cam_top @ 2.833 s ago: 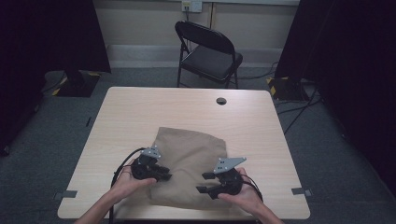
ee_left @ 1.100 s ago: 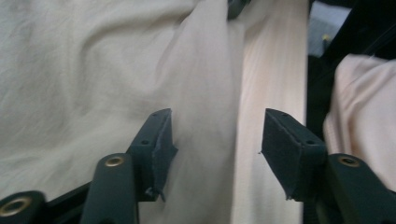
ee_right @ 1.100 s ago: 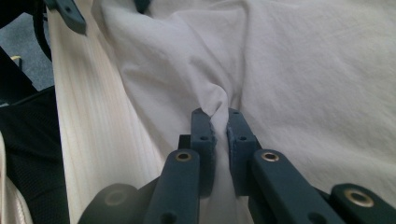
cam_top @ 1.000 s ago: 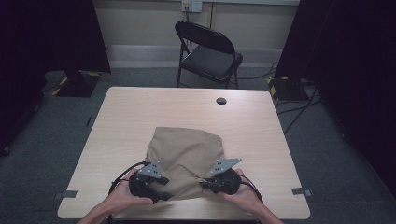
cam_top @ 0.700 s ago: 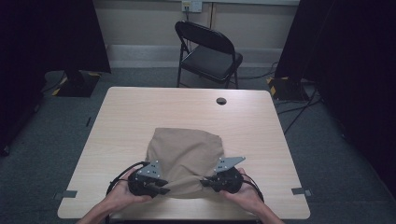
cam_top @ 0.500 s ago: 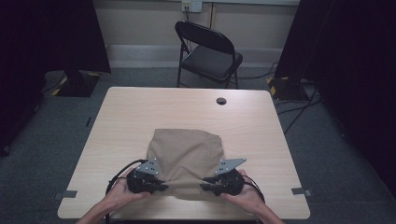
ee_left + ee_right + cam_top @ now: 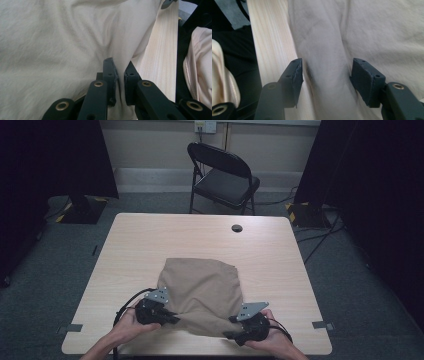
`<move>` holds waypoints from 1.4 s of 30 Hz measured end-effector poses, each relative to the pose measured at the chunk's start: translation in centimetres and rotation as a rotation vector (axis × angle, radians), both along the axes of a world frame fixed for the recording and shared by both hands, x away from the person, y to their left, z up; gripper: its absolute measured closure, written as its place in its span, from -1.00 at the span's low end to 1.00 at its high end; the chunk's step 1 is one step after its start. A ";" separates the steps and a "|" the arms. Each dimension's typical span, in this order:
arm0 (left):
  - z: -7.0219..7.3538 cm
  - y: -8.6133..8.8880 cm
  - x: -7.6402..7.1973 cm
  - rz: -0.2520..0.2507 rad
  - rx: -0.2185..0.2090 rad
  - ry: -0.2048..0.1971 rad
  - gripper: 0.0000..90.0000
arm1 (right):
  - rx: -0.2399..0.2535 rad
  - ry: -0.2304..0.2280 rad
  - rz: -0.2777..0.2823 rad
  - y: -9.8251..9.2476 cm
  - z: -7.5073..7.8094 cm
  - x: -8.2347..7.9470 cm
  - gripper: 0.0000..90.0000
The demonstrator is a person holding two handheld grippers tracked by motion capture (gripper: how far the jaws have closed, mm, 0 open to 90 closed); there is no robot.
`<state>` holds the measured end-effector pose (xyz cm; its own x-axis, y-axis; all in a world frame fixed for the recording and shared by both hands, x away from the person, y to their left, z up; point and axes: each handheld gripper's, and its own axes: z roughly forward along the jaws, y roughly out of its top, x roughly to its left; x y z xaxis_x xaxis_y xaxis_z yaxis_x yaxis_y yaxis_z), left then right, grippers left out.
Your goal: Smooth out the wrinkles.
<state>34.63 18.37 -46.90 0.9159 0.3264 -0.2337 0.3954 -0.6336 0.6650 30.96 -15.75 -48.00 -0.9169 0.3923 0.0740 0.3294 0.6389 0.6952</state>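
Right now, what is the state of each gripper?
Left gripper: closed on the tan cloth.
Right gripper: jaws just opening, cloth fold between them, not pressed.

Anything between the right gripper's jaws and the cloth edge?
Nothing visible. The right gripper has just been opening; its jaws straddle a raised fold of the tan cloth, pads apart from it. The left gripper is clamped on the cloth's other near corner.

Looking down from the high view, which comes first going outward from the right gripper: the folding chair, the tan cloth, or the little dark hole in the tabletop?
From the right gripper, at the table's near edge:
1. Tan cloth, lying right at the gripper, between its jaws.
2. Dark hole, near the table's far edge.
3. Folding chair, on the floor beyond the table.
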 end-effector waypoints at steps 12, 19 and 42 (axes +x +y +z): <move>-0.4 0.0 -0.8 -0.013 0.039 -0.037 0.70 | -0.064 -0.054 -0.036 0.2 -0.2 0.2 0.70; -0.7 0.7 -1.4 -0.014 0.044 -0.059 0.46 | -0.038 0.000 -0.051 -0.1 -0.1 0.7 0.78; 0.8 0.7 -2.4 -0.103 -0.001 -0.025 0.84 | 0.055 0.053 -0.024 -1.3 1.6 0.4 0.85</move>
